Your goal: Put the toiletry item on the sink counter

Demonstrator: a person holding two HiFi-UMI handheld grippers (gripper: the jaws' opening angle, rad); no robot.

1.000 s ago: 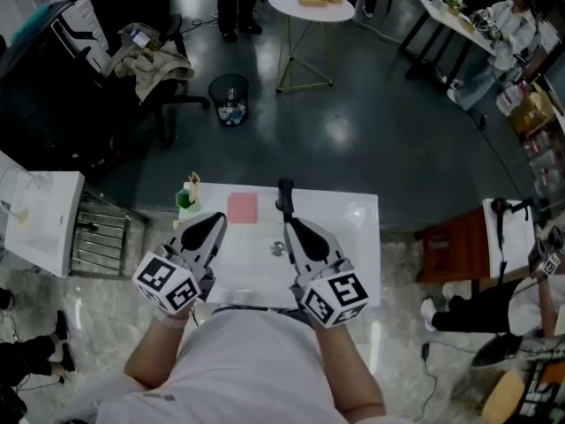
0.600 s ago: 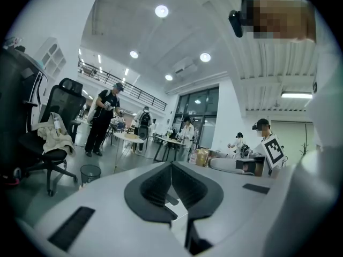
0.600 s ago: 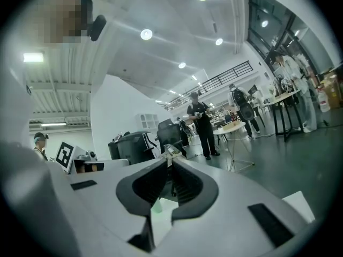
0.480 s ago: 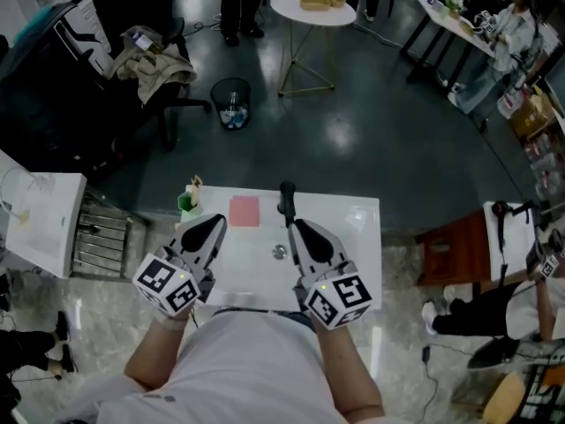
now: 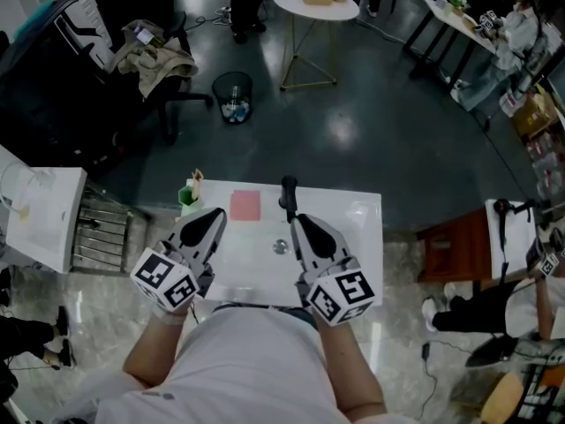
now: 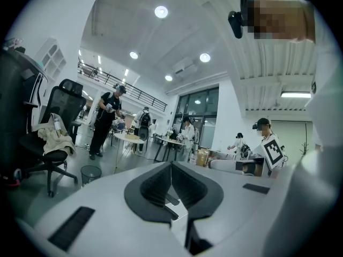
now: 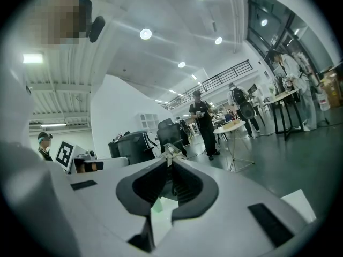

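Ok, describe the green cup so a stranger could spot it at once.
Find the white sink counter before the person. At its far left corner stands the green cup, beside a flat pink square; it alone is green.

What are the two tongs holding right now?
Nothing. The left tongs and the right tongs are both shut and empty, over the white sink counter.

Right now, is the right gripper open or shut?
Shut. In the right gripper view, the right gripper has its jaw tips meeting at a point, with nothing clamped between them.
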